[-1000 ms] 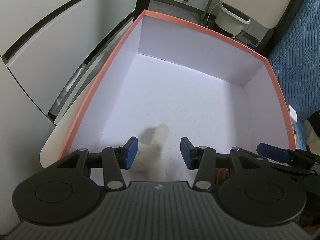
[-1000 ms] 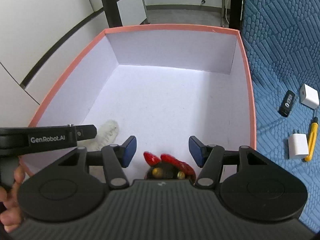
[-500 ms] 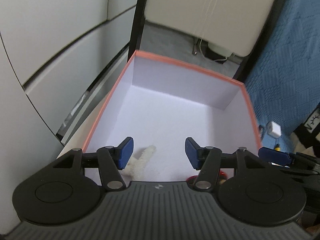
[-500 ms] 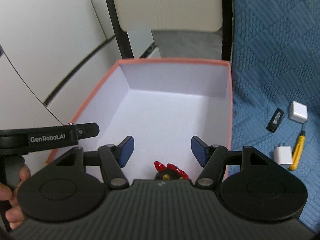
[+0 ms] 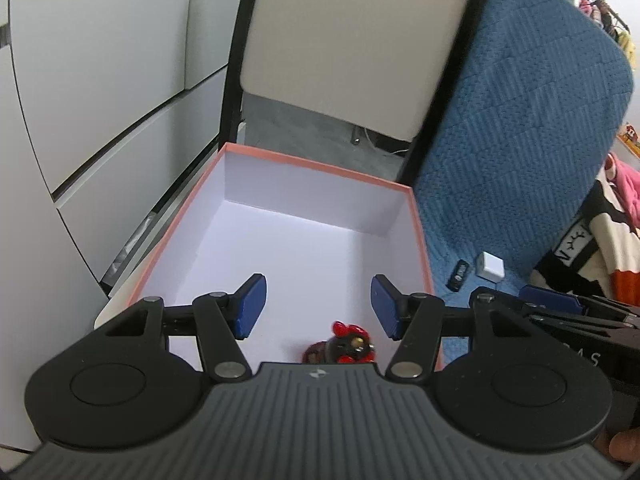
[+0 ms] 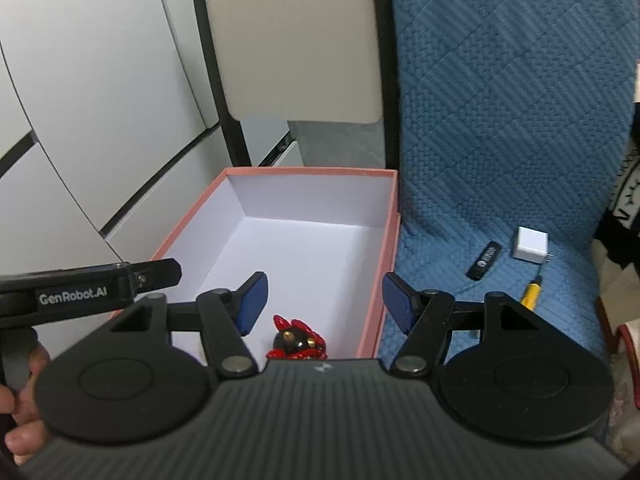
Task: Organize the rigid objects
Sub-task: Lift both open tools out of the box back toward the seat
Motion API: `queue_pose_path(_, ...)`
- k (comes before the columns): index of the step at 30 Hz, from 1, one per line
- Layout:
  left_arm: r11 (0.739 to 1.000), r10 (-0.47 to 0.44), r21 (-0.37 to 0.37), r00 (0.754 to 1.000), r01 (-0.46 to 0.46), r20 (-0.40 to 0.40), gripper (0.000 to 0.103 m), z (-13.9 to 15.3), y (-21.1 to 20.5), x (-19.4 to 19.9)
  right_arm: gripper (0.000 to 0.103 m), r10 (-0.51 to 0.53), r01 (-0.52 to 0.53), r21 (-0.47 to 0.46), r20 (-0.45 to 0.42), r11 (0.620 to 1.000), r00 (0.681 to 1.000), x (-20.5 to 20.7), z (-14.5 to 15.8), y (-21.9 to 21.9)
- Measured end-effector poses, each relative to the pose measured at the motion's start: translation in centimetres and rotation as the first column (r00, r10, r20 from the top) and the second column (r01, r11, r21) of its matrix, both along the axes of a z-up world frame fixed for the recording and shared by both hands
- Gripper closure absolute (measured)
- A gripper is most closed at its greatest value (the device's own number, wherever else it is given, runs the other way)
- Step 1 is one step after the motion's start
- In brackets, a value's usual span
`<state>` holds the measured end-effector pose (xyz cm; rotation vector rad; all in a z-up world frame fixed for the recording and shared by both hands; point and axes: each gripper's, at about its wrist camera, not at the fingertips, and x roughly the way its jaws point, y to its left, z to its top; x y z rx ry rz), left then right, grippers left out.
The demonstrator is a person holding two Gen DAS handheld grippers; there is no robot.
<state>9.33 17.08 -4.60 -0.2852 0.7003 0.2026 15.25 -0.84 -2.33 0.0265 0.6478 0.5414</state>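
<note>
Both claws are now higher above the pink-rimmed box than one second ago, so the box looks smaller and more of the blue quilted cover and the beige chair back is seen. The left claw stands spread with nothing between its blue pads; its jaws have just been opening. The right claw is spread too, with nothing gripped, and its jaws have also just been opening.

The red and black figurine lies on the white floor of the box at the near edge, at 6 o'clock in both views, below the claws and not touched by them. The white fluffy object that lay beside it earlier is no longer visible; the left claw body hides that corner.

On the blue cover, at 3 o'clock from the box, lie a black USB stick, a white charger cube and a yellow screwdriver, apart from each other.
</note>
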Motion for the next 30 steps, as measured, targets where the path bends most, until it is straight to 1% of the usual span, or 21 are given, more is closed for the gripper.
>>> queue_pose_path(5, 1.000, -0.025, 0.003, 0.999, 0.025, 0.022, 0.039, 0.5, -2.7, -1.6, 0.037, -0.028, 0.028, 0.009, 0.018, 1.000, 0.999, -1.8, 0.1, -2.6)
queue_pose_path(16, 0.996, -0.088, 0.010, 0.995, 0.087, 0.053, 0.039, 0.9, -8.5, -3.9, 0.037, -0.086, 0.086, 0.006, 0.031, 0.996, 0.996, -5.1, -1.1, -8.0)
queue_pose_path(22, 0.992, -0.122, -0.011, 0.991, 0.123, 0.057, 0.039, 0.0, -11.9, -4.5, 0.037, -0.129, 0.129, -0.010, 0.032, 0.992, 0.991, -6.4, -2.2, -11.3)
queue_pose_path(30, 0.982, -0.191, 0.008, 0.981, 0.191, 0.033, 0.039, -1.4, -15.7, -4.7, 0.037, -0.194, 0.194, -0.002, 0.001, 0.981, 0.981, -7.4, -4.6, -14.9)
